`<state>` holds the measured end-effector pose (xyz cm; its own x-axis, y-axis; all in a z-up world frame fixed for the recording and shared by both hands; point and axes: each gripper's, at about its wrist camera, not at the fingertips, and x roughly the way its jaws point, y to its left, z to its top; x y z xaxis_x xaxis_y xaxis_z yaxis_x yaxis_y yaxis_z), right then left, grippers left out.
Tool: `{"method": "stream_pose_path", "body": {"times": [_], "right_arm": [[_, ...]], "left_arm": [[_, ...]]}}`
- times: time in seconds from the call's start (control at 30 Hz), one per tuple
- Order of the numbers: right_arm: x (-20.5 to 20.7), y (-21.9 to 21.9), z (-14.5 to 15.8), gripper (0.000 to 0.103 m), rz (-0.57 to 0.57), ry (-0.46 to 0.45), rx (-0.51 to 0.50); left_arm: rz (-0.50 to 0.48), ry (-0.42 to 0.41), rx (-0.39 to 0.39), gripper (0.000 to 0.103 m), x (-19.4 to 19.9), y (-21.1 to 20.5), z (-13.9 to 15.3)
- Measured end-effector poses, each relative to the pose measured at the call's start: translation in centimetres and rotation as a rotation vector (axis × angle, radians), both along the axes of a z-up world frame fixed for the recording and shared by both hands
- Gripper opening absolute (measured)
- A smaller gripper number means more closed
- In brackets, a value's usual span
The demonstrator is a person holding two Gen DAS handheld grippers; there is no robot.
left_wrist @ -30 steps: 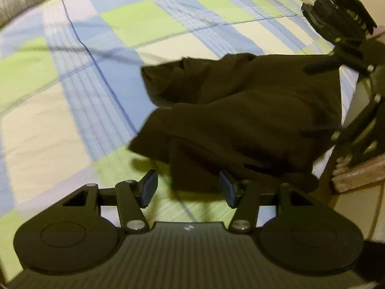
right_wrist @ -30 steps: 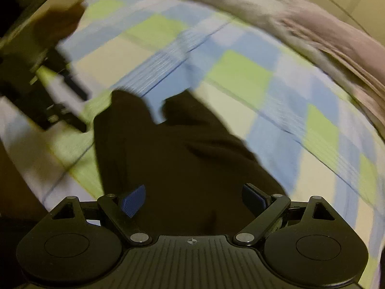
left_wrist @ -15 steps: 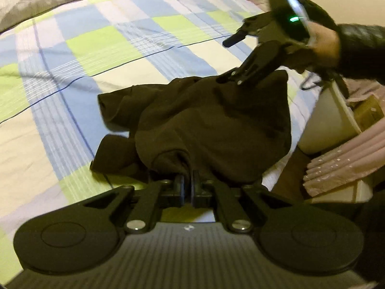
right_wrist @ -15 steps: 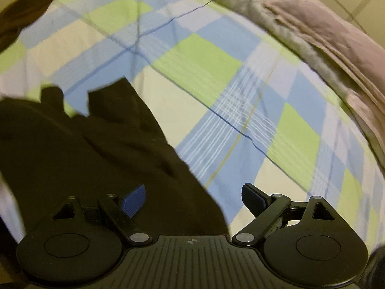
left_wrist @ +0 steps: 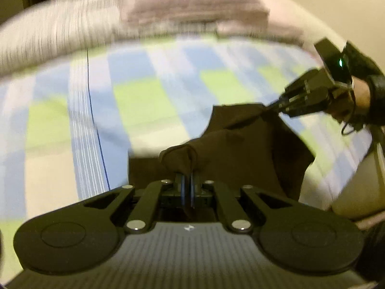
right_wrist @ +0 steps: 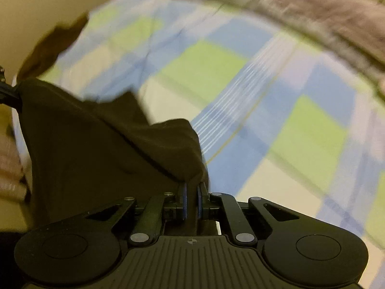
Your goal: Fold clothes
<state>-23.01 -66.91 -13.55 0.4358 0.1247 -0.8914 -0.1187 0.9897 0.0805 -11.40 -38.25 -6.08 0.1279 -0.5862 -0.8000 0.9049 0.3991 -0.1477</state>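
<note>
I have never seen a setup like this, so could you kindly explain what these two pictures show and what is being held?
No robot here: a person carries a pair of handheld tongs in each hand, with a wide-angle camera on each looking along its fingers. One picture is from the left tongs, the other from the right tongs. Both are pinched shut on the dark brown garment, lifting it between them above the blue, green and cream checked bedspread. From the left camera you can also see the right hand holding its tongs. Both pictures are motion-blurred.
</note>
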Motion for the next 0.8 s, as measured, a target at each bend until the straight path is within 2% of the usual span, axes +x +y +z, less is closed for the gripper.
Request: {"method": "stream_pose_path", "body": {"times": [0.1,0.2,0.4,0.53,0.67,0.77,0.8], "right_arm": [[0.1,-1.1,5.0,0.006,-0.027,-0.126,-0.011],[0.7,-0.6,9.5,0.006,-0.040,-0.252,0.002],[4.3,4.7,18.0,0.006,0.018,-0.504,0.115],[6.5,6.5,23.6,0.006,0.060,-0.648,0.210],[7.1,5.4,26.6,0.006,0.080,-0.701,0.222],[6.8,2.7,25.6,0.006,0.038,-0.644,0.189],[6.5,1.4,24.7,0.012,0.002,-0.610,0.170]], "left_arm": [[0.009,-0.109,-0.072,0.002,1.1,-0.6,5.0],[0.039,-0.217,-0.133,0.002,1.5,0.8,10.5],[0.099,-0.441,-0.200,0.002,-0.1,5.0,21.8],[0.101,-0.570,-0.244,0.002,-2.8,5.5,27.9],[0.030,-0.610,-0.271,0.002,-6.2,1.9,30.4],[-0.078,-0.521,-0.283,0.002,-8.9,-3.6,28.0],[-0.122,-0.475,-0.281,0.003,-9.8,-5.8,26.5]]}}
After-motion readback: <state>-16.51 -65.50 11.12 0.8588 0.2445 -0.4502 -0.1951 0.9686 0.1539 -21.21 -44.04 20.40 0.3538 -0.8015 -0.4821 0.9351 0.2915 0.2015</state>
